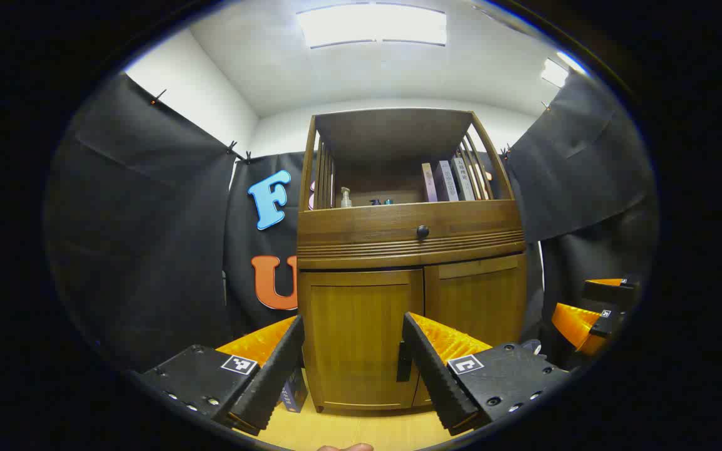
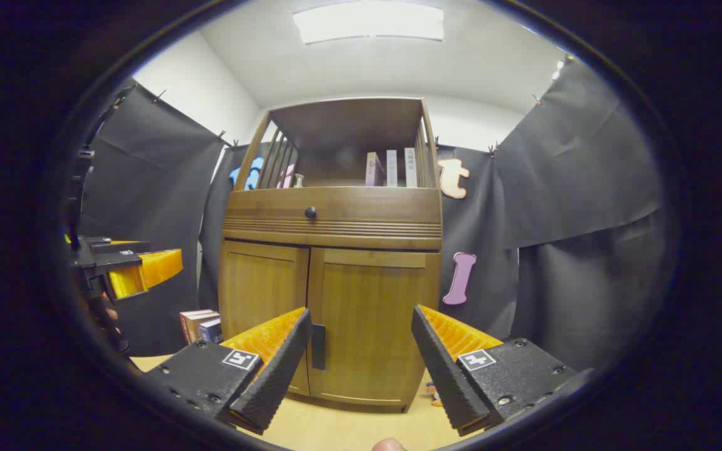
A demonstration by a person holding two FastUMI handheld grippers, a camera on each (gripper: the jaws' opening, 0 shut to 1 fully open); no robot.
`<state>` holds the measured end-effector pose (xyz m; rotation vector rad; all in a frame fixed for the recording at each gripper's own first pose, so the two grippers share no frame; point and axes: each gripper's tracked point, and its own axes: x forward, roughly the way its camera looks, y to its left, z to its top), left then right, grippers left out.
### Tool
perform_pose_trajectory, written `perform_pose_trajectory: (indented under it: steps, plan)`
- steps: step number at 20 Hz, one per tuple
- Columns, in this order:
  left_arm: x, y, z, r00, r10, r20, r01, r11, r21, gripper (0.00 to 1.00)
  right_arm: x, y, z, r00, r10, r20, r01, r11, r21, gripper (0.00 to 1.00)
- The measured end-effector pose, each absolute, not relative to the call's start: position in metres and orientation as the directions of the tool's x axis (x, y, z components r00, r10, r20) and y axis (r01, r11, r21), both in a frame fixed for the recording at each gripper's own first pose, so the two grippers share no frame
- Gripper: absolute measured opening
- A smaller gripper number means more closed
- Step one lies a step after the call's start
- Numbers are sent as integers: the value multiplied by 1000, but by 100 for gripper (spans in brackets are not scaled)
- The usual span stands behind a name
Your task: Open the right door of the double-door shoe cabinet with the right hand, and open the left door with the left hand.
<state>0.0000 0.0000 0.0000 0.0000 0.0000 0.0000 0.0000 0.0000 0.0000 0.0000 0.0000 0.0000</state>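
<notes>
- Left gripper in left gripper view: fingers spread wide, nothing between them, not touching anything.
- Shoe cabinet dead ahead of it, standing on light wood floor, against black cloth wall.
- Left door framed between the two fingers; shut, flush with frame.
- Dark handle of left door just beside inner edge of the near right finger, partly hidden by it; contact cannot be told.
- Right door also shut, next to left door, seam between them closed.
- Right gripper in right gripper view: jaws wide apart, holding nothing, short of cabinet.
- Right door between its fingers there, closed; its dark vertical handle at the door's left edge, just beside the left finger, apart from it.
- Above doors: drawer front with round dark knob, closed.
- Above that: open shelf with upright books on right side, pump bottle on left side.
- Other gripper seen far right in left gripper view, level with cabinet's lower half, well apart from it.
- Small stack of boxes on floor left of cabinet in right gripper view, near its base.
- Fingertip of holding hand at bottom edge.
</notes>
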Motion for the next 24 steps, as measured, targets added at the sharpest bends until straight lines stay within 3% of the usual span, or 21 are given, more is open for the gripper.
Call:
perform_pose_trajectory:
  steps: [1, 4, 5, 6, 8, 9, 10, 11, 12, 13, 16, 18, 19, 20, 24]
  plan:
    - [-2, -2, -3, 1000, 3, -11, -3, 1000, 8, 95, -2, -2, 2, 1000, 8, 2, -8, 1000, -4, 100]
    - [-5, -13, -3, 1000, 2, -8, -2, 1000, 10, 95, -4, -17, 18, 999, -21, 32, 21, 999, -26, 100]
    - [-3, -16, -2, 1000, -7, -12, 8, 1000, 3, 100, -5, -21, 22, 999, -35, 40, 36, 999, -29, 100]
    - [-2, -17, -3, 1000, -16, -17, 16, 1000, -7, 96, -5, -20, 23, 998, -40, 40, 41, 999, -26, 100]
    - [4, -15, 0, 999, -33, -18, 33, 999, -24, 100, -2, -13, 23, 998, -45, 36, 46, 999, -18, 100]
    - [8, -15, 1, 999, -49, -15, 49, 998, -27, 96, -1, -10, 24, 998, -52, 32, 53, 999, -10, 100]
    - [11, -12, 2, 998, -61, -17, 61, 998, -26, 100, 1, -7, 23, 998, -63, 30, 63, 998, -2, 100]
    - [15, -10, 2, 997, -77, -22, 77, 997, -23, 95, 3, -3, 20, 997, -75, 27, 75, 997, 9, 100]
    - [17, -9, 1, 995, -94, -27, 94, 995, -21, 100, 7, 1, 17, 996, -89, 20, 88, 996, 16, 100]
    - [19, -8, -1, 994, -108, -35, 107, 994, -20, 96, 12, 7, 12, 995, -97, 4, 97, 995, 19, 100]
    - [26, -2, -12, 988, -140, -61, 138, 990, -35, 95, 23, 17, 2, 992, -120, -34, 121, 992, 30, 100]
    - [33, 1, -20, 985, -152, -79, 148, 988, -47, 100, 33, 25, -2, 991, -126, -49, 127, 991, 37, 100]
    - [36, 2, -21, 984, -158, -83, 154, 987, -51, 96, 38, 26, -4, 990, -129, -55, 131, 991, 33, 100]
    - [38, 5, -23, 983, -160, -89, 156, 986, -50, 100, 43, 28, -6, 989, -135, -59, 137, 990, 27, 100]
    - [49, 15, -30, 983, -158, -92, 154, 987, -43, 100, 62, 40, -12, 989, -134, -62, 136, 991, 20, 100]
